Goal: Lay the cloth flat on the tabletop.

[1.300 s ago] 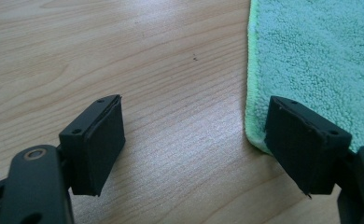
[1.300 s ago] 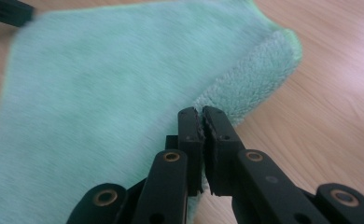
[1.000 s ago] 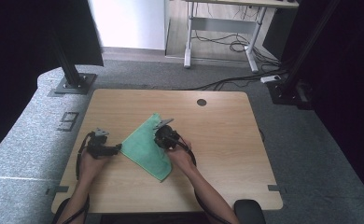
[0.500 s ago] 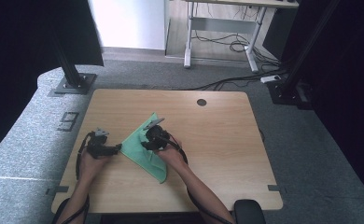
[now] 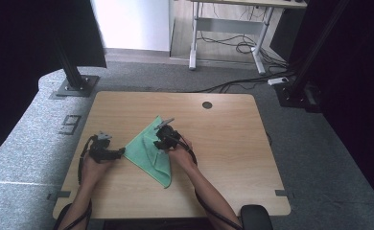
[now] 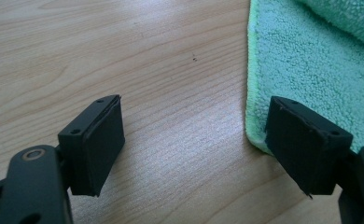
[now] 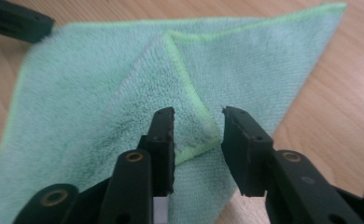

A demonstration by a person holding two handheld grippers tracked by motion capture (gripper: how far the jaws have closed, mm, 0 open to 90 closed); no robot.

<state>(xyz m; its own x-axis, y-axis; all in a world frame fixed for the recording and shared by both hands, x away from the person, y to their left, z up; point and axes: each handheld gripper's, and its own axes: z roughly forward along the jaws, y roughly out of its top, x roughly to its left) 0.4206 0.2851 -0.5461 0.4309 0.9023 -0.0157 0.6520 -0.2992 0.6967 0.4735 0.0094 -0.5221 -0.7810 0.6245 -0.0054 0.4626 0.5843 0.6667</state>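
Lying folded near the table's [image 5: 233,124] middle, the green cloth [image 5: 149,151] shows a lime-edged flap; right gripper [image 7: 196,140] jaws, just closing, straddle that flap unpinched; left gripper [image 6: 194,149] gapes at the cloth's corner; bare wood surrounds the cloth.

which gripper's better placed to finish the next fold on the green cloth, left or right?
Probably right. The right gripper sits over the green cloth, its fingers apart astride the folded corner. The left gripper is open at the cloth's edge over bare table, better suited to pinning that corner.
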